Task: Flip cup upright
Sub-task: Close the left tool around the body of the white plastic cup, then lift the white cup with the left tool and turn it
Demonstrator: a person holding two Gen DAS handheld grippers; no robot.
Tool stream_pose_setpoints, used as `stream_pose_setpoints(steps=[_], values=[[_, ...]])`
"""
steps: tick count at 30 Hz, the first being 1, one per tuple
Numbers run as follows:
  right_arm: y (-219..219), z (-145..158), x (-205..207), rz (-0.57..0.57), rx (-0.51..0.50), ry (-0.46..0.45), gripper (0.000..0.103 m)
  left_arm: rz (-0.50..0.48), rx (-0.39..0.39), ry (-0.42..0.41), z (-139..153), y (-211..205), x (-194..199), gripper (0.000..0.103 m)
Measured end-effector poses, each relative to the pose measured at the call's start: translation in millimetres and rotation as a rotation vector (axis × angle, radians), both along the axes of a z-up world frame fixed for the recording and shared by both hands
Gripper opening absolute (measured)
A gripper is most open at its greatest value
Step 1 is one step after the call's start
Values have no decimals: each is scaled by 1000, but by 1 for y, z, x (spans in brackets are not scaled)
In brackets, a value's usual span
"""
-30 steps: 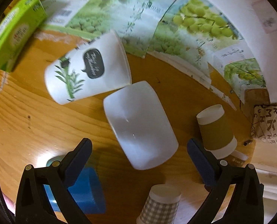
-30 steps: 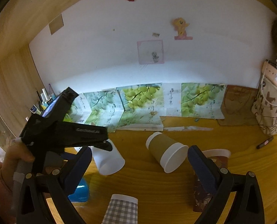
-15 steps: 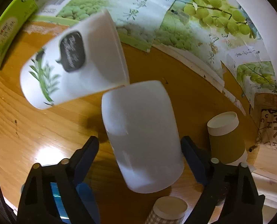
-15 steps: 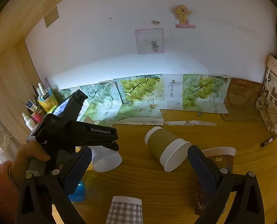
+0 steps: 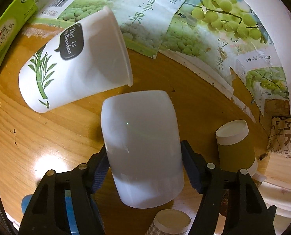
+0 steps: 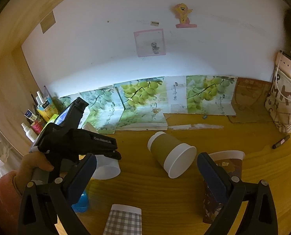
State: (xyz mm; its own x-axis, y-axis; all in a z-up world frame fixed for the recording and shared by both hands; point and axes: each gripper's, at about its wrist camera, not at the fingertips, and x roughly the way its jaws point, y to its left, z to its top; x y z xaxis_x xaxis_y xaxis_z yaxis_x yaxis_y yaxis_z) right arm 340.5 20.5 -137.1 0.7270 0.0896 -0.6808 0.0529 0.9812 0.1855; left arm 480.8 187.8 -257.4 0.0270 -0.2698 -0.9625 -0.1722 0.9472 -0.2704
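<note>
Left wrist view — left gripper (image 5: pixel 144 162) clamps one plain white plastic cup (image 5: pixel 141 146) lying sideways on the wooden table (image 5: pixel 37 137); four other cups visible. Right wrist view — right gripper (image 6: pixel 145 176) spread wide, empty; five cups.

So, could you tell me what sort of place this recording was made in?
Probably a home desk nook rather than a lab: a wooden desk against a white wall with a pony sticker, a tote bag, and toiletry bottles in the corner.

"This is Bamboo" on white cup (image 5: pixel 74 58)
</note>
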Motion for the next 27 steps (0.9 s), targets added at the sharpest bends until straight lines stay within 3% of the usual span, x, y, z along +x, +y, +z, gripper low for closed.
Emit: stream_pose_setpoints(steps=[9,27], values=[[-1,10,-10,-12,-1,-28,103,-27,6,-65,25,5,-11,68],[0,46,-76,-66,-29,-159,103,-242,7,-287,111,-27,-64,64]])
